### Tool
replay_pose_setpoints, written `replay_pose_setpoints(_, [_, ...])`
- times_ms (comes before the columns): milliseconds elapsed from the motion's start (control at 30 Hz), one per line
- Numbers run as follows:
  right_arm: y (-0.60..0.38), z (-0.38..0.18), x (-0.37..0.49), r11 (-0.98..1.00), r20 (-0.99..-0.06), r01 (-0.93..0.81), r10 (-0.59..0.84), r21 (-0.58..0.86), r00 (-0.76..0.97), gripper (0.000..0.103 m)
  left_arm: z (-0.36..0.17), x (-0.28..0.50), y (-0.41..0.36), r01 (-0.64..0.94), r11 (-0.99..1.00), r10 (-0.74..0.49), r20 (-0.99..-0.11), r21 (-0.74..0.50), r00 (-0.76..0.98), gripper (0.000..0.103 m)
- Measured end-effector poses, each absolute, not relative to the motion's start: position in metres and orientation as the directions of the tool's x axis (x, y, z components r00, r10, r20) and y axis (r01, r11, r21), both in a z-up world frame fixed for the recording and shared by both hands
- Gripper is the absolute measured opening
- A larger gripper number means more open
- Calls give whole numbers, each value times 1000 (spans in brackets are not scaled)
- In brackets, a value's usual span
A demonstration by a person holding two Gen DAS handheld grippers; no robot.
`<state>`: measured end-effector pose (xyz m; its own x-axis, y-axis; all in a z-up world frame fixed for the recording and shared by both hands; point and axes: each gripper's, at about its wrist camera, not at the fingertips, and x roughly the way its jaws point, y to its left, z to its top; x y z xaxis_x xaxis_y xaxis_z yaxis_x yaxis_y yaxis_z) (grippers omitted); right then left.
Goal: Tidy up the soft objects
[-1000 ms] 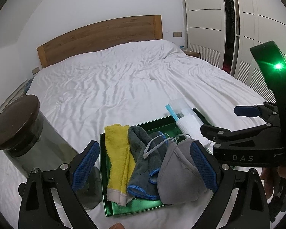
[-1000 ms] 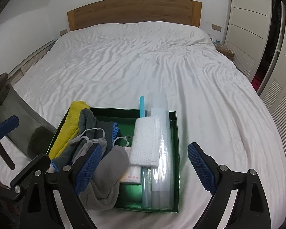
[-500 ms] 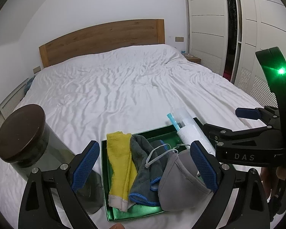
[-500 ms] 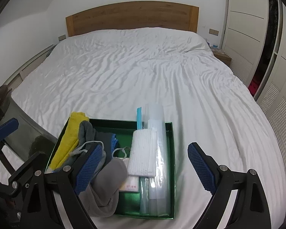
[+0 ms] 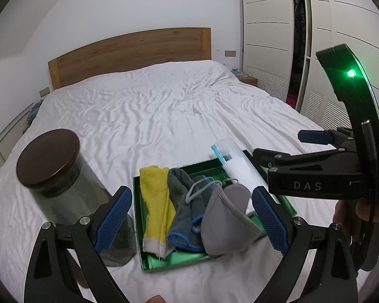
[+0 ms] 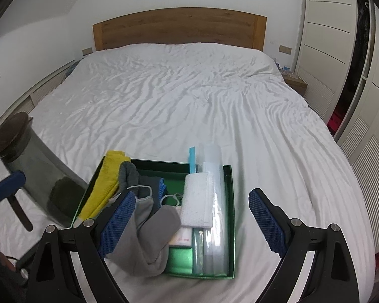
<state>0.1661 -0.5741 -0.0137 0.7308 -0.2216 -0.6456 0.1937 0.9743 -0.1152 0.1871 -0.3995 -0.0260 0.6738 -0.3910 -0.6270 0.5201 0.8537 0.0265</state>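
Observation:
A green tray (image 5: pixel 164 261) (image 6: pixel 228 176) lies on the white bed near its foot. In it lie a yellow towel (image 5: pixel 155 202) (image 6: pixel 106 179), a dark grey cloth with blue edging (image 5: pixel 184 209) (image 6: pixel 130 174), a grey face mask (image 5: pixel 224 222) (image 6: pixel 151 237), a white folded cloth (image 6: pixel 198 205) and clear plastic packs (image 6: pixel 214 217). My left gripper (image 5: pixel 192 219) is open and empty, above the tray's near side. My right gripper (image 6: pixel 192 223) is open and empty, above the tray; its body (image 5: pixel 315 174) shows at the right of the left wrist view.
A smoked glass jar with a dark brown lid (image 5: pixel 58 176) (image 6: pixel 30 161) stands just left of the tray. The wrinkled white sheet (image 6: pixel 189 96) stretches back to a wooden headboard (image 6: pixel 179 27). White wardrobe doors (image 6: pixel 341 50) line the right side.
Both grippers have drawn back and risen a little, so the tray sits lower and smaller in both views. Their jaws stay open. Nothing in the tray has moved.

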Motion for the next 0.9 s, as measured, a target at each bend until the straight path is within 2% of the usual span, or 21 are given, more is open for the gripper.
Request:
replay_pose_setpoints(367, [-532, -4, 112, 971, -625, 203, -238, -127, 743, 92, -12, 156, -353, 525, 851, -398, -632, 16, 665, 93])
replay_pose_setpoints(900, [-386, 3, 13, 982, -595, 113, -181, -151, 783, 97, 7, 96, -210, 488, 873, -365, -655, 7, 662, 93])
